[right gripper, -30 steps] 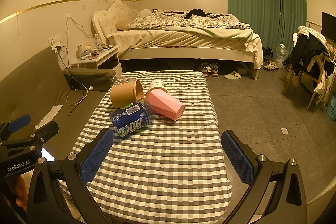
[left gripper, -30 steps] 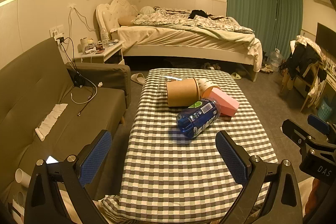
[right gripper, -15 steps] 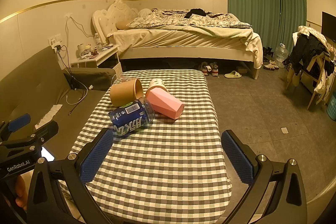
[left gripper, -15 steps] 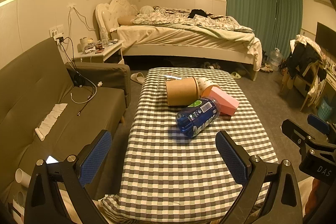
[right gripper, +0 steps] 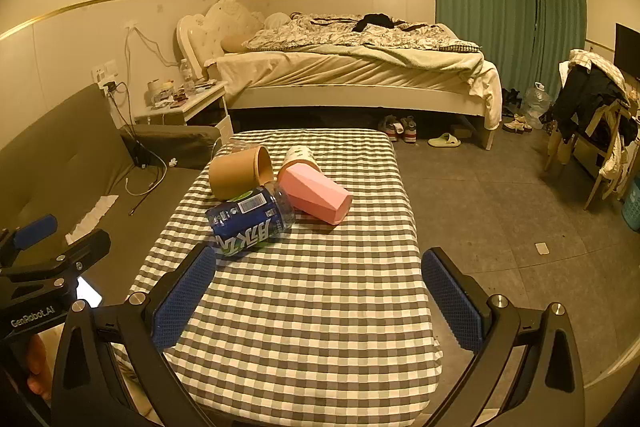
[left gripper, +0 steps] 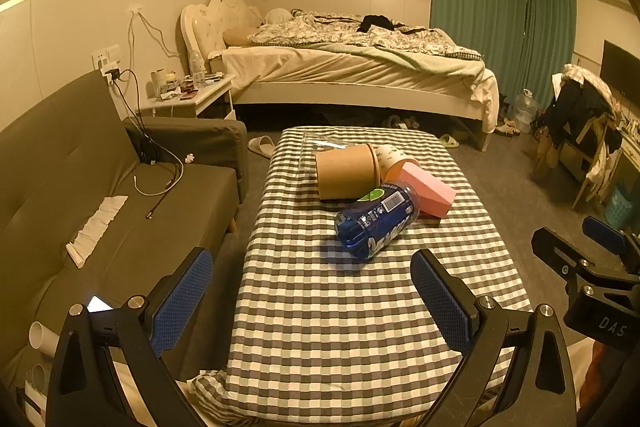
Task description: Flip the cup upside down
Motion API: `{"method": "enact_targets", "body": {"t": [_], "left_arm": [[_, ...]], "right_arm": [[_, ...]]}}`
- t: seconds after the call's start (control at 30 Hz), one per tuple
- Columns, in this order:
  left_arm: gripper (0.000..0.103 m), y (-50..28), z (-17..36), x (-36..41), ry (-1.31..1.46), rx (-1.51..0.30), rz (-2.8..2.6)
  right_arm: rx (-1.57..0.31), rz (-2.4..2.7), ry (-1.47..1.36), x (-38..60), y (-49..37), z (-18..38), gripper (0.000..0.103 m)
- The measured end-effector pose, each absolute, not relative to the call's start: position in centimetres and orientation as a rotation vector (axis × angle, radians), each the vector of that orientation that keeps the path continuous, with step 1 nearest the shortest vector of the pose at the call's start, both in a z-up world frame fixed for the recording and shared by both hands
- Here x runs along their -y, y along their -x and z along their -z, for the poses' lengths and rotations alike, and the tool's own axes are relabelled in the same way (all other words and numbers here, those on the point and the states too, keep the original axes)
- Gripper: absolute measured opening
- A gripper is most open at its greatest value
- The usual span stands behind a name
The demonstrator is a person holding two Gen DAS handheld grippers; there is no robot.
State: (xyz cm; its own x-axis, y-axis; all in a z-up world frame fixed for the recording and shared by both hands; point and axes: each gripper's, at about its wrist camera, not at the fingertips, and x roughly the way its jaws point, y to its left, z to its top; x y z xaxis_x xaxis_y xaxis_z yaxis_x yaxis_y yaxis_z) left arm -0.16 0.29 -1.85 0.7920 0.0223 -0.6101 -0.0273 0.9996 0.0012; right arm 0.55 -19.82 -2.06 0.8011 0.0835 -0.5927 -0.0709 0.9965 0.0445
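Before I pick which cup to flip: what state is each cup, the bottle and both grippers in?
brown paper cup: on its side
pink cup: on its side
white patterned cup: tipped, mostly hidden
blue bottle: lying down
left gripper: open, empty
right gripper: open, empty

A grey-and-white checked cloth (left gripper: 360, 327) covers the desk. On it lie a plain brown cup (left gripper: 346, 173), a pink faceted cup (right gripper: 316, 193), a white cup (right gripper: 298, 155) with small dark marks, and a blue jar (left gripper: 376, 223) bearing white lettering, a barcode and a green patch. The left tongs (left gripper: 312, 301) and right tongs (right gripper: 318, 301) are black with blue textured pads (left gripper: 180, 301). Beyond, teal curtains (left gripper: 500, 15) hang beside a cream bed (left gripper: 352, 67) under a patterned quilt; the sofa (left gripper: 60, 179) is dark grey-brown.
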Motion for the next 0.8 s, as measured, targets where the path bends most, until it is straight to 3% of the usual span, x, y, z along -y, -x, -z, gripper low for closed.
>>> {"method": "enact_targets", "body": {"t": [0.47,0.8], "left_arm": [[0.102,-3.3,2.0,-2.6,0.040,-0.710,-0.059],[0.102,-11.4,4.7,-9.4,0.107,-0.748,-0.184]], "right_arm": [[-0.642,-0.145,0.124,17.2,-3.0,1.2,0.103],[-0.638,-0.474,0.616,7.4,-14.4,-1.1,0.103]]}}
